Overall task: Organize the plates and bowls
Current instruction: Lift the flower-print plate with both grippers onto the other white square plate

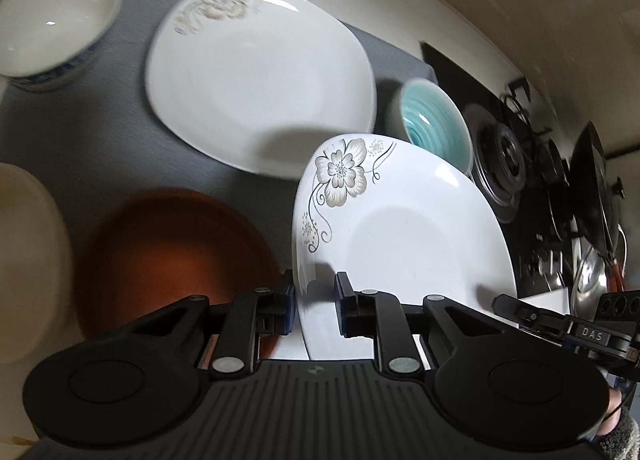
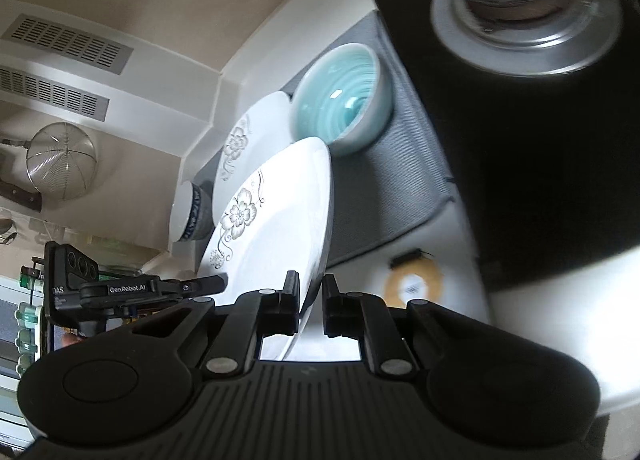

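Together, grip: left gripper [image 1: 315, 292] and right gripper [image 2: 310, 297] each pinched the flowered plate's [image 1: 400, 228] rim.
Surface: grey mat [image 1: 100, 132], gas hob [image 1: 508, 164] beside.

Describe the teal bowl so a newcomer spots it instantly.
Find the grey mat beside the black stove. At the mat's stove-side edge sits the teal bowl, next to a flowered white plate. It alone has a glossy turquoise, ringed interior; the other dishes are white, cream or brown.

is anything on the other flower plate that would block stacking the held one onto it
Nothing visible lies on the flat flower plate; its face is bare. The held flower plate, gripped at its rim by the left gripper and right gripper, hangs tilted just in front of it. The teal bowl stands beside, off the path.
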### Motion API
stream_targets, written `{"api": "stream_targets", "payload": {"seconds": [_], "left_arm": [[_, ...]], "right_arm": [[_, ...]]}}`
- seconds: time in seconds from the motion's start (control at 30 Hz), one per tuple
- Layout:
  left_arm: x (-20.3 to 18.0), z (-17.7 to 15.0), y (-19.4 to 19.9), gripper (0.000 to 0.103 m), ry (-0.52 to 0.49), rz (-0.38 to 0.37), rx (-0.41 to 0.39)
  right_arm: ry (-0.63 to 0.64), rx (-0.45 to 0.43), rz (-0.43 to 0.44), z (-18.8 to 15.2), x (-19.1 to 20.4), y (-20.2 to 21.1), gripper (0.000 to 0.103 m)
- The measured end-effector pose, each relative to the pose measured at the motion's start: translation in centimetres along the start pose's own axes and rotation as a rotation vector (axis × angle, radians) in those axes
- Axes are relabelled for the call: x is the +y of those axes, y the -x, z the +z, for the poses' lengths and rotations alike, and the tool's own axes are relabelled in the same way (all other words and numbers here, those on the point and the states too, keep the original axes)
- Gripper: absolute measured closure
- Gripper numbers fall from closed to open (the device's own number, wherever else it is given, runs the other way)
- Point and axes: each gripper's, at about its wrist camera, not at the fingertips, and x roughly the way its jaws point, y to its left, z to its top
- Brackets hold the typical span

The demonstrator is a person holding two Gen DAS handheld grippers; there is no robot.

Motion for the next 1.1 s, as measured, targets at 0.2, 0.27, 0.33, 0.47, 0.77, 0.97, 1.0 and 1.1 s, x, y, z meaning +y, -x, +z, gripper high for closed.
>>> {"api": "stream_targets", "payload": {"seconds": [0.2, 0.27, 0.33, 0.47, 0.77, 0.97, 1.0, 1.1], "left_arm": [[2.9, 1.7, 1.2, 0.080, 0.058, 0.035, -0.026], [3.7, 2.3, 1.5, 0.080, 0.071, 0.055, -0.034], [4.5, 3.0, 1.7, 0.081, 0.074, 0.079, -0.043], [6.0, 4.6, 1.5, 0.081, 0.099, 0.108, -0.049], [7.3, 7.3, 1.3, 0.081, 0.109, 0.125, -0.059], [7.4, 8.6, 0.7, 0.081, 0.108, 0.145, -0.057], [7.3, 8.7, 0.6, 0.081, 0.105, 0.148, -0.056], [7.5, 9.0, 0.1, 0.081, 0.108, 0.143, -0.056]], "right_arm": [[0.049, 0.048, 0.002, 1.4, 2.8, -3.6, 0.090], [0.043, 0.062, 0.007, 1.8, 3.2, -5.0, 0.090], [0.044, 0.080, 0.002, 2.1, 3.6, -6.4, 0.090], [0.050, 0.106, -0.012, 2.9, 4.6, -9.0, 0.090], [0.044, 0.100, -0.040, 4.5, 5.1, -12.3, 0.090], [0.060, 0.071, -0.076, 4.8, 5.4, -13.3, 0.090], [0.051, 0.058, -0.084, 4.8, 5.4, -13.3, 0.091], [0.011, 0.024, -0.105, 4.9, 5.2, -13.4, 0.092]]}}
